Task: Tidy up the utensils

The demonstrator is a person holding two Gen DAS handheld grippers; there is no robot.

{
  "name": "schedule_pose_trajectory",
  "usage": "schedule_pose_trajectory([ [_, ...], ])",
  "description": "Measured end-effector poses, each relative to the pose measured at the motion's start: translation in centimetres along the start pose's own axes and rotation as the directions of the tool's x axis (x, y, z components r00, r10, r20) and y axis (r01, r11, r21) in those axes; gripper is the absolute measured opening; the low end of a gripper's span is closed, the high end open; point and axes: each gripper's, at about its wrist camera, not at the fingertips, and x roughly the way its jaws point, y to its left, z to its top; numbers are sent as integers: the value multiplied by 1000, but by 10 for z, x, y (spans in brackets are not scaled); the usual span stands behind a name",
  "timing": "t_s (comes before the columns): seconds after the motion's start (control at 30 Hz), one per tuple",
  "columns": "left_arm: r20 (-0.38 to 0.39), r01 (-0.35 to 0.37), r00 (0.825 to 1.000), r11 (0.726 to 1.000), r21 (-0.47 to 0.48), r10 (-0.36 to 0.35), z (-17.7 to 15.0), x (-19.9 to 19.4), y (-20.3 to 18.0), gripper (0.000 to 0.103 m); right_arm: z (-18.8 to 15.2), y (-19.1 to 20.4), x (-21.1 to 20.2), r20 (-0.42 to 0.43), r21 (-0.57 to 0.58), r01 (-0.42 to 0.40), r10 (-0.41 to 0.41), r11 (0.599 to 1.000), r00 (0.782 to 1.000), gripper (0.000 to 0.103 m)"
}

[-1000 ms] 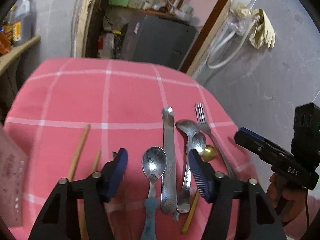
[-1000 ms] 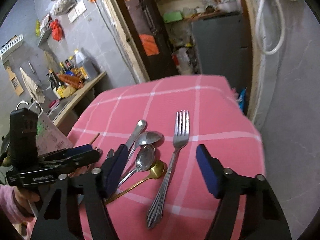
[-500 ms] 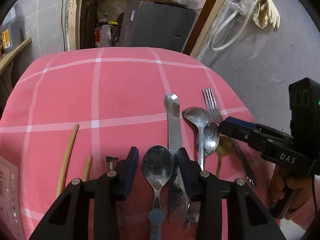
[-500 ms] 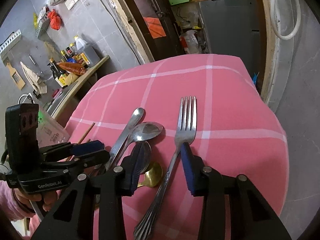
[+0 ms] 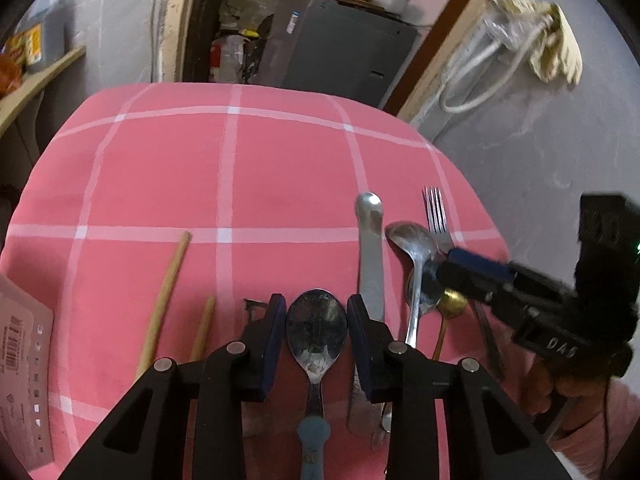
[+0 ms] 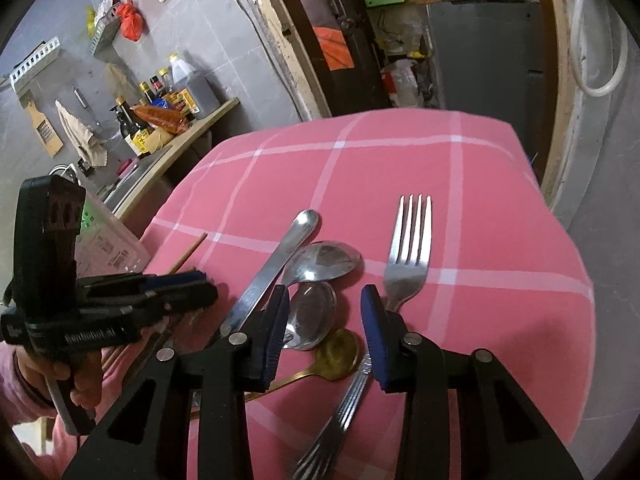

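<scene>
While both tools are hovering low over the pink checked tablecloth, the left gripper is bracketing the bowl of the steel spoon with a blue handle, fingers narrowly apart and not visibly pinching it; real contact cannot be told. The right gripper is sitting with fingers apart over the loose pile: small steel spoon, gold spoon, with the steel fork just right of its right finger.

Judgement: this is looking like the grasp step. Doing it well probably means closing on the spoon's neck or handle rather than the rounded bowl, which would likely be slipping out; keeping the tips low to the cloth, and lifting straight so the flat steel handle piece lying just beside is not dragged.

Both grippers are pointing forward and tilting down toward the table; the right one is showing at the left view's right edge, over the pile.

Two wooden chopsticks are lying apart at left, and a large steel spoon is lying in the pile too.
</scene>
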Motion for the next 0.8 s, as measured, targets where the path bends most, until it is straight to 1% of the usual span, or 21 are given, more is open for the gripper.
schedule_pose_trajectory([
  [0.1,8,29,1000,999,-24,-28,2,-6,6,30,-2,3,5,-24,-16,1,-1,1000,1000,33],
  [0.17,12,39,999,999,-28,-38,3,-10,7,30,0,6,7,-39,-28,-1,0,1000,999,31],
  [0.23,18,44,999,999,-27,-43,4,-13,7,30,0,7,10,-53,-34,1,-3,999,999,21],
  [0.27,21,45,999,999,-25,-44,4,-15,6,30,1,8,10,-56,-38,9,-11,999,998,19],
  [0.3,25,45,999,999,-22,-44,5,-18,6,30,0,8,9,-55,-39,15,-17,999,998,16],
  [0.33,31,45,999,999,-17,-45,5,-21,5,30,0,8,8,-48,-40,24,-26,999,998,9],
  [0.37,37,47,998,999,-13,-46,5,-25,4,30,-1,9,4,-35,-34,34,-36,999,999,5],
  [0.6,88,40,995,998,44,-43,5,-56,-5,30,-6,17,-30,38,13,37,-38,999,999,3],
  [0.8,131,29,991,996,86,-41,-2,-87,-13,30,-11,35,-69,110,25,60,-62,998,992,2],
])
